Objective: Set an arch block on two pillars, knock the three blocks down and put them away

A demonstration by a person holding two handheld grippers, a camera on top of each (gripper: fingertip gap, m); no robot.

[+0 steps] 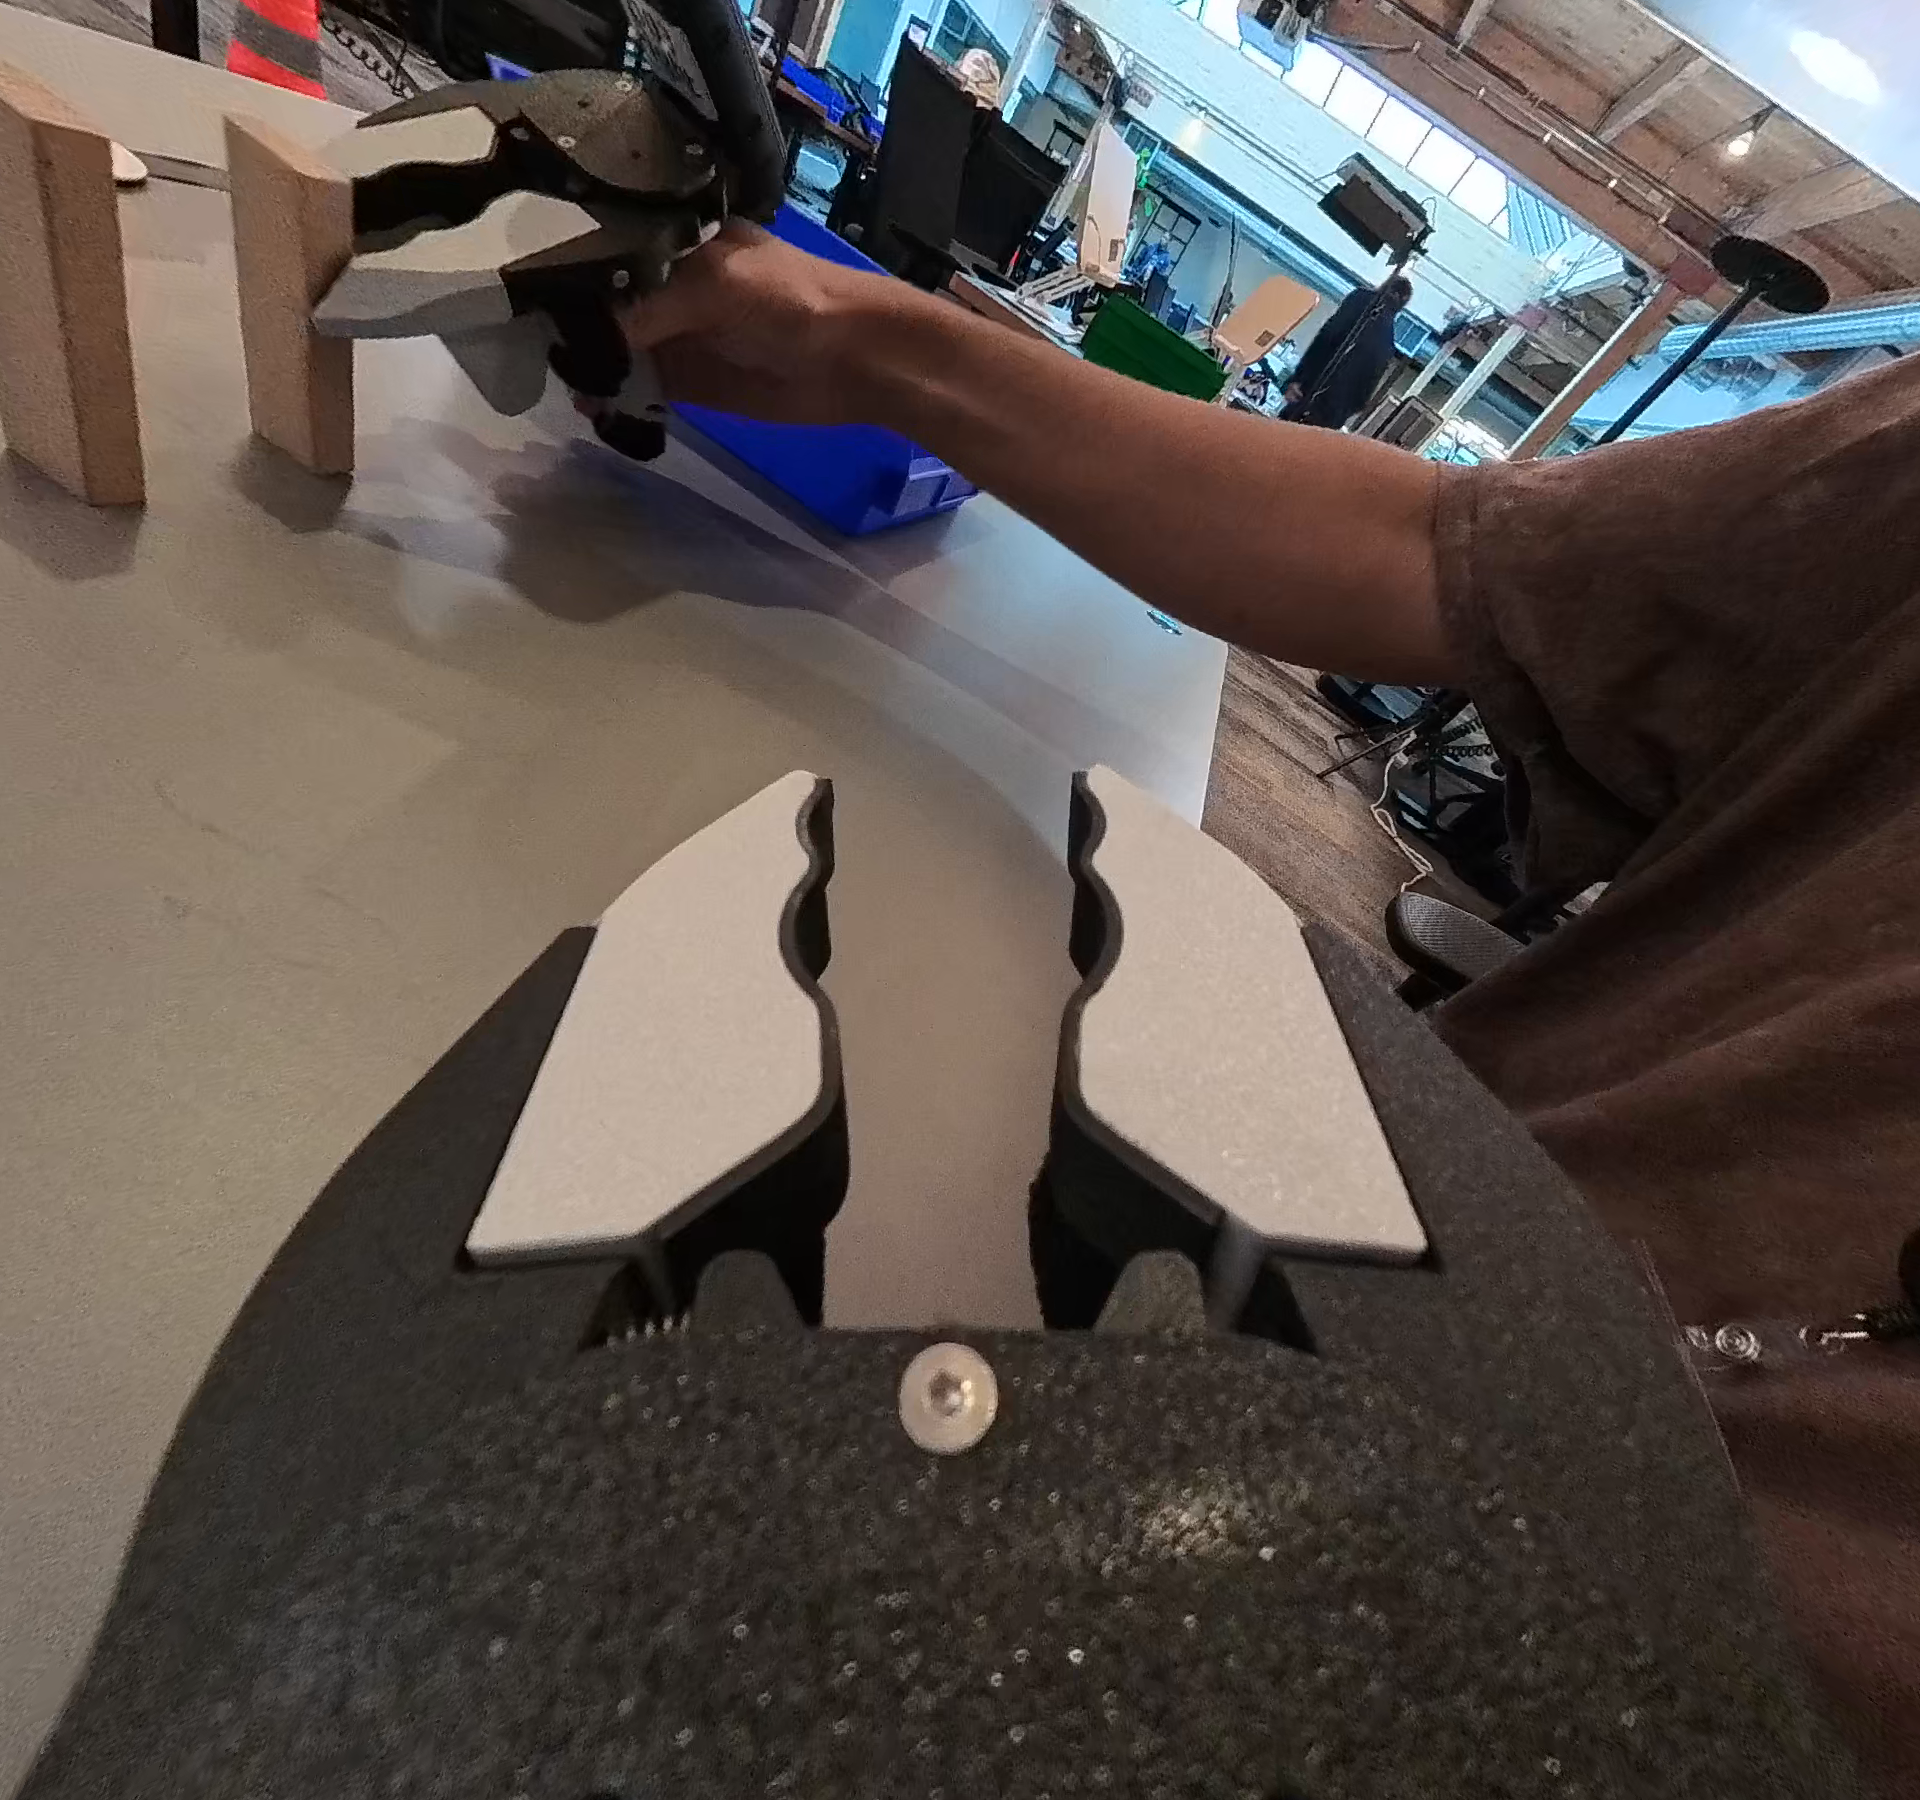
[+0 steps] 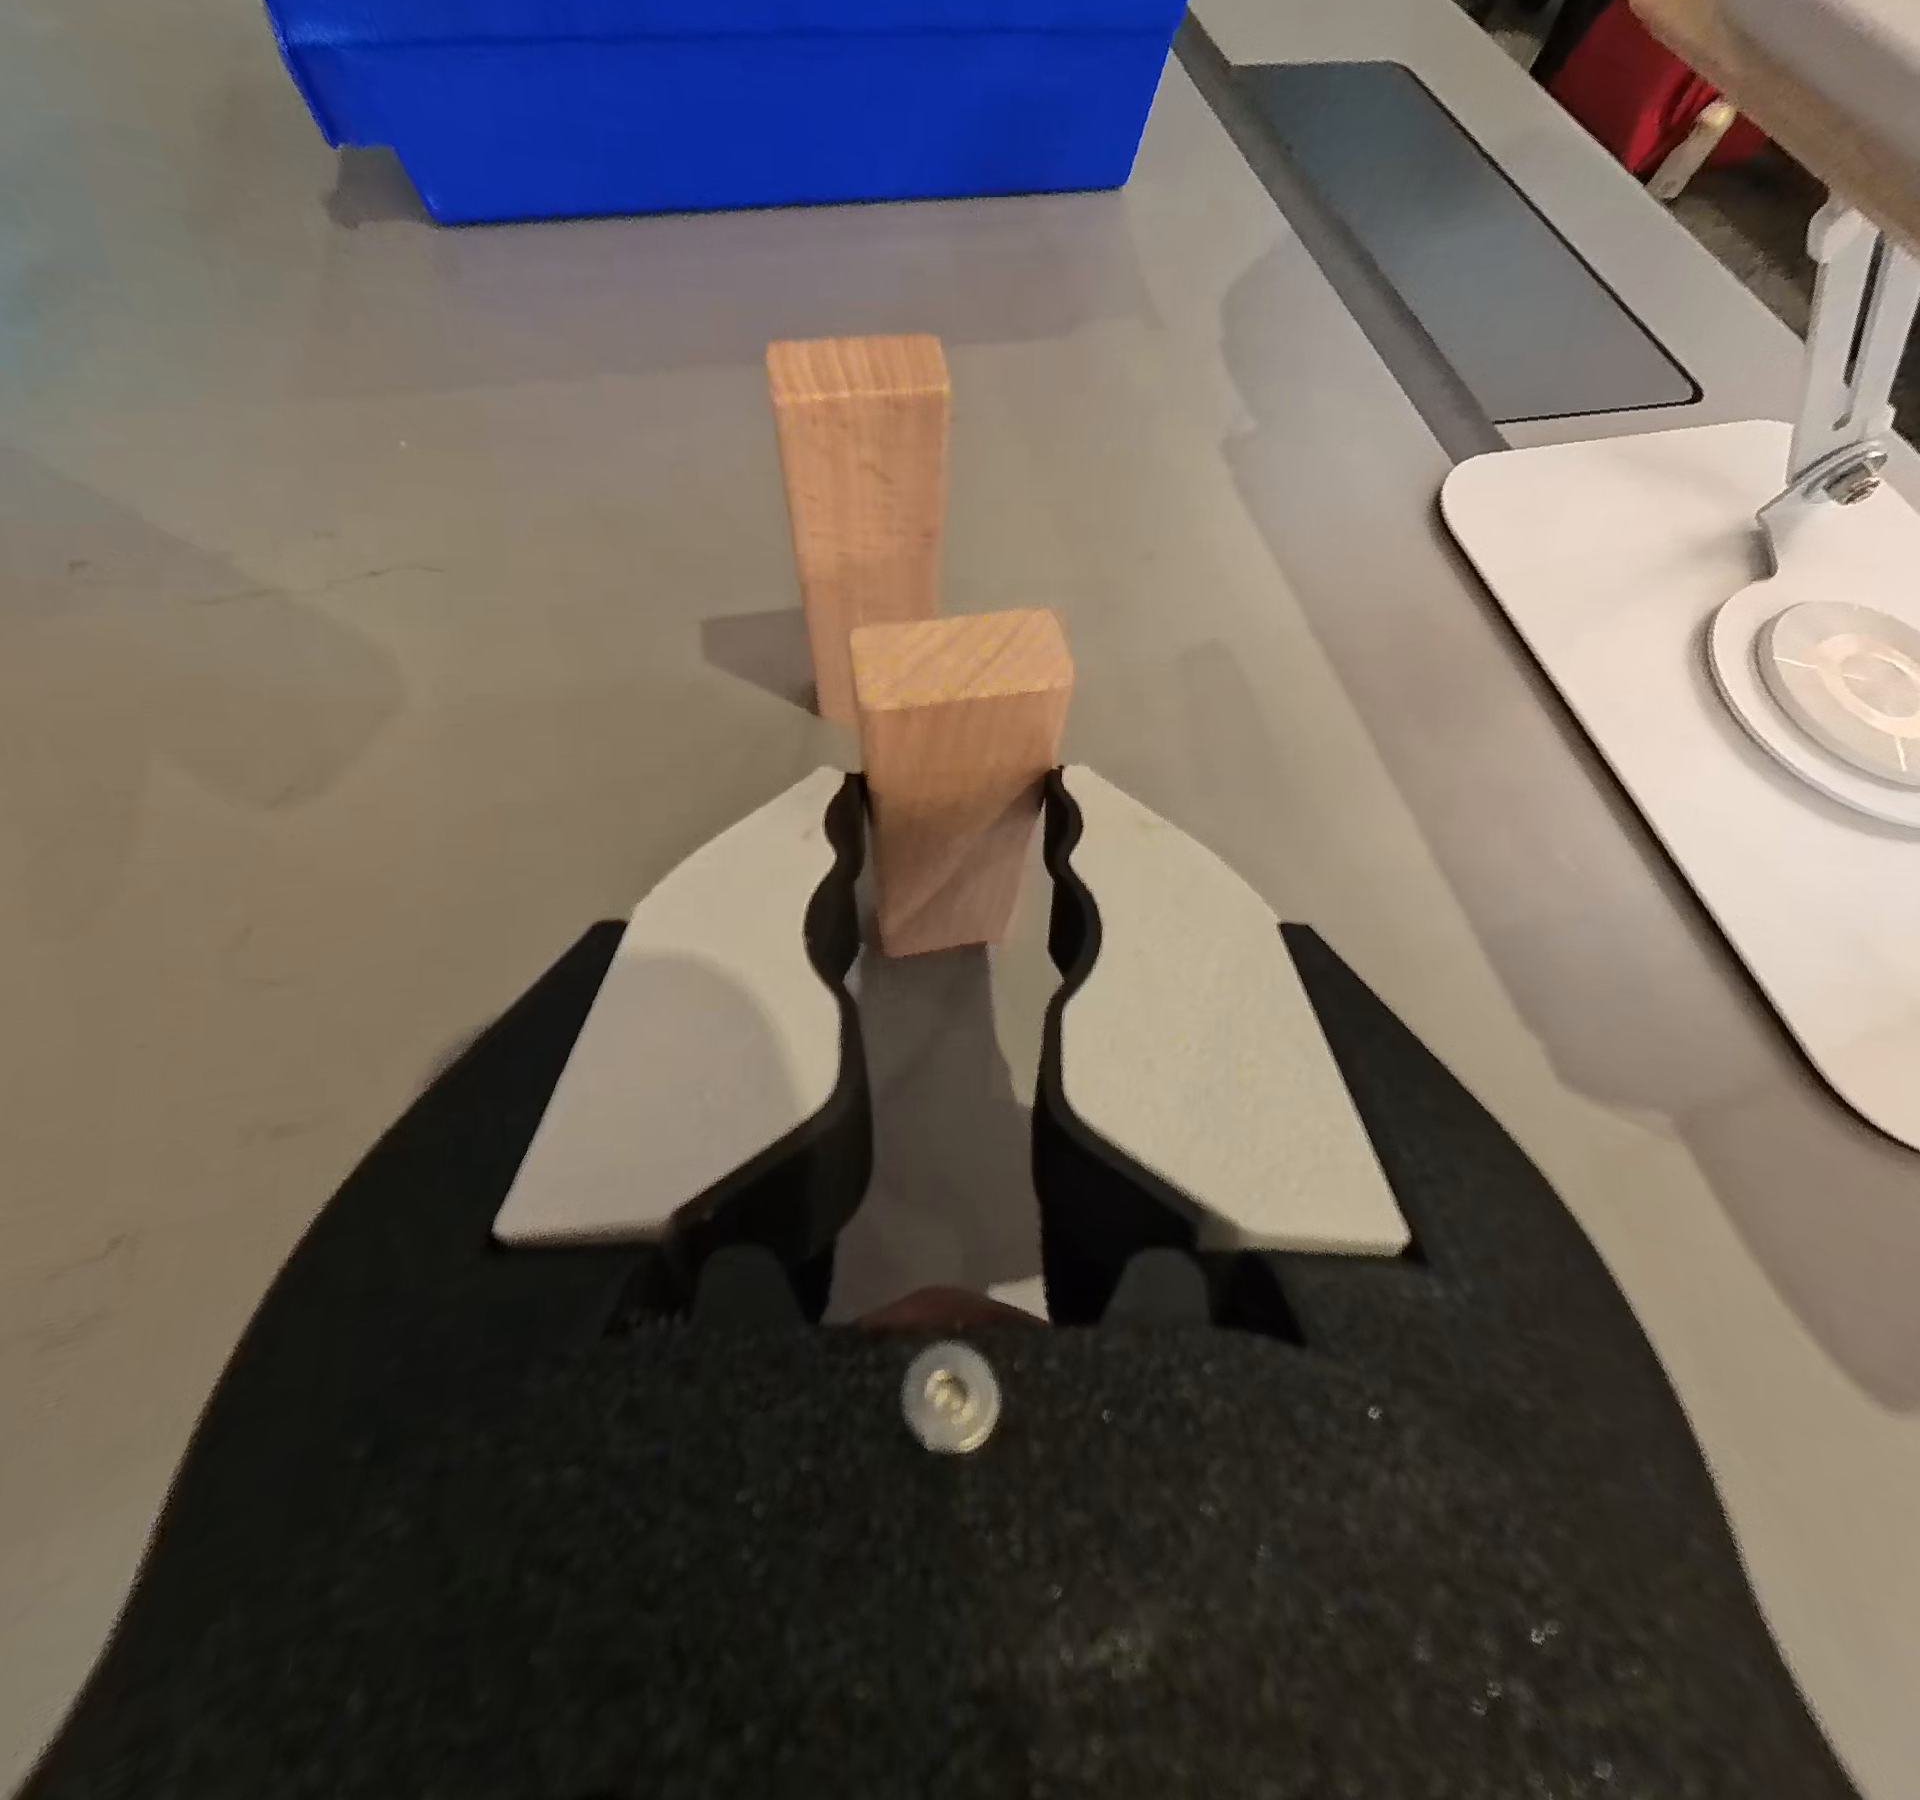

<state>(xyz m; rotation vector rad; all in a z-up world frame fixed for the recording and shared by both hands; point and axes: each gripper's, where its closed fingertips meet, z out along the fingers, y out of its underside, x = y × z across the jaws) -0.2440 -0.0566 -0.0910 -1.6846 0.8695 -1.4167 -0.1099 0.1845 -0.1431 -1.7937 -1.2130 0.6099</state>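
Both views are bright and evenly lit. In the left wrist view daylight pours through high windows [image 1: 1382, 103] (blown out to white-blue), and small ceiling lamps flare. The smooth grey table [image 1: 260, 815] carries a pale sheen and soft shadows beside the two upright pale wooden blocks [image 1: 296, 296]. Wide-angle distortion bends the table edge and tilts the room. In the right wrist view the same table [image 2: 364, 555] shows soft, overlapping shadows and a bright reflection between the black-and-grey tongs [image 2: 951, 784]; the picture's corners smear into blur.
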